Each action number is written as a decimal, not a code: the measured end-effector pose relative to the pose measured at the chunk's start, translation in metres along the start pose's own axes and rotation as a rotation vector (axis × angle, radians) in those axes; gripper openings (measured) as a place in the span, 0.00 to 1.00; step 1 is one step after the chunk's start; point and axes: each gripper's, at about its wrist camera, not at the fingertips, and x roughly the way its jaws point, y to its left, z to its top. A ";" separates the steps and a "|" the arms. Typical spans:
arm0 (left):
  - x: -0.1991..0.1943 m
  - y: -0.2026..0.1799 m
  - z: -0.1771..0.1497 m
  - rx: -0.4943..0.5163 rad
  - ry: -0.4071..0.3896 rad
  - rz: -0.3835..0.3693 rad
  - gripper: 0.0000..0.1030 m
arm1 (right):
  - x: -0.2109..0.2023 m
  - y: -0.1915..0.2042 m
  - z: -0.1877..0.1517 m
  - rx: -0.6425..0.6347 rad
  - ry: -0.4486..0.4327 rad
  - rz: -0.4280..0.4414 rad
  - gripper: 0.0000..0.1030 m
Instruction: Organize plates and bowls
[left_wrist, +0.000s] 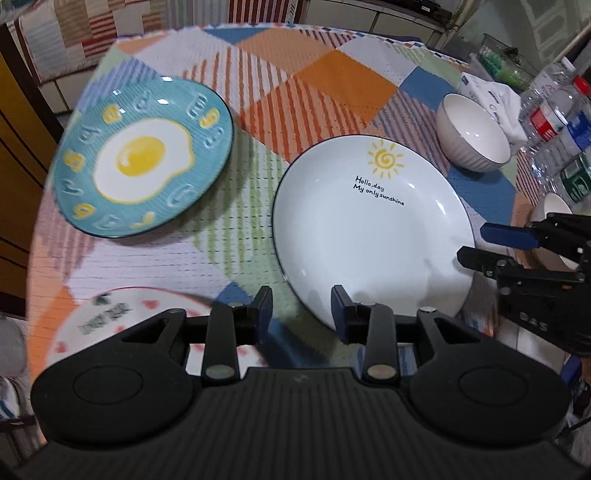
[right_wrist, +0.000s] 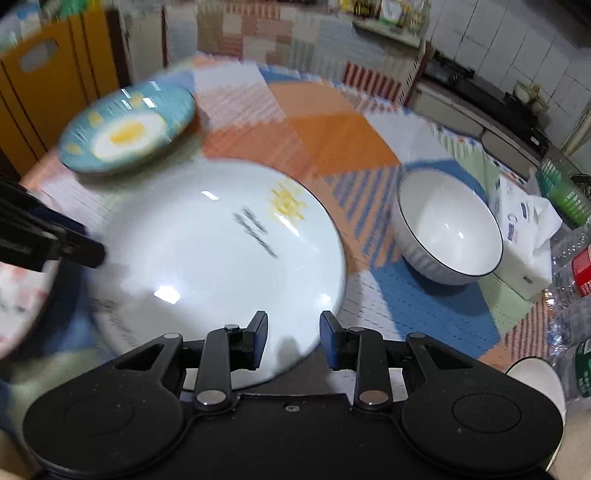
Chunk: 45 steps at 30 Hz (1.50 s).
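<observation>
The white plate (left_wrist: 373, 229) lies flat on the tablecloth (left_wrist: 332, 81), between the blue plate (left_wrist: 144, 162) and the bowl (left_wrist: 472, 133). Both the left gripper (left_wrist: 301, 314) and right gripper (right_wrist: 293, 339) hover at its near rim, jaws spread and empty. A shallow pinch on that slick rim could let the plate slip and knock the bowl.

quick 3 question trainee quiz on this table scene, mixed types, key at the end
1. True or false: the round teal plate with a fried-egg picture is stacked on the round white plate with a sun drawing.
2. Which dish stands beside the white plate, towards the clear plastic bottles? A) ribbed white bowl with a dark rim B) metal pot C) glass cup
3. Fill in: the left gripper holds ____.

Key: 1 false, they lie apart on the patterned tablecloth. 2 A. 3 nothing.
</observation>
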 end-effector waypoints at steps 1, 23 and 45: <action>-0.008 0.001 -0.001 0.009 0.000 0.001 0.38 | -0.009 0.003 0.000 0.007 -0.021 0.016 0.35; -0.099 0.085 -0.063 0.163 -0.065 0.094 0.71 | -0.094 0.116 -0.020 -0.225 -0.291 0.303 0.66; -0.038 0.152 -0.103 -0.050 0.019 0.102 0.65 | 0.011 0.148 -0.027 -0.021 0.017 0.505 0.61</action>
